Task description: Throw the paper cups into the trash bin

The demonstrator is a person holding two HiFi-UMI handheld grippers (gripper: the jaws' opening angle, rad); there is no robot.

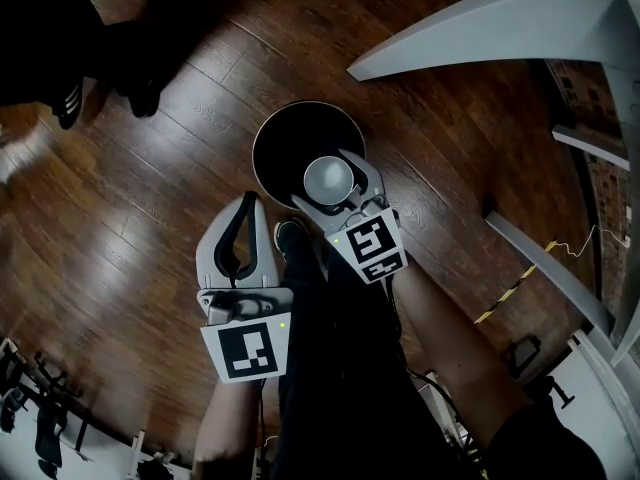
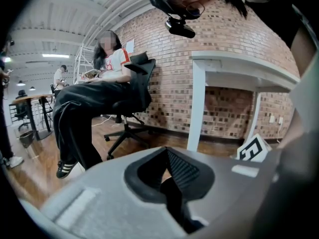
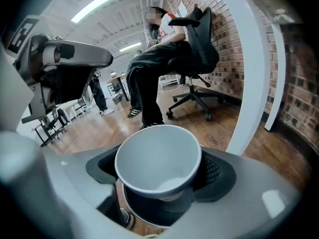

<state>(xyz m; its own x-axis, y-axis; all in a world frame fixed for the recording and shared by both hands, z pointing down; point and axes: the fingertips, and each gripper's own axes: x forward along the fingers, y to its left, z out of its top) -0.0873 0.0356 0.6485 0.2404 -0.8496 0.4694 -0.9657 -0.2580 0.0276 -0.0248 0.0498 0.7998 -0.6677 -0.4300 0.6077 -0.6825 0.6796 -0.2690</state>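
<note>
The floor [image 1: 150,198] was glossy wood planks with bright glare. The cup [image 3: 158,161] was white paper, matt and smooth inside. The bin [image 1: 272,133] looked black and dull. The 2 shells, of the left gripper [image 1: 247,203] and the right gripper [image 1: 322,180], were smooth matt grey plastic, with black ribbed pads [image 3: 213,172]. The wall [image 2: 224,29] was rough brick; the bench [image 2: 239,63] was smooth white.

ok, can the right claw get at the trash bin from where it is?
Probably yes. The right claw hangs directly over the open trash bin with the paper cup between its jaws. Nothing shows between cup and bin. The left claw sits beside the bin, out of the way.
</note>
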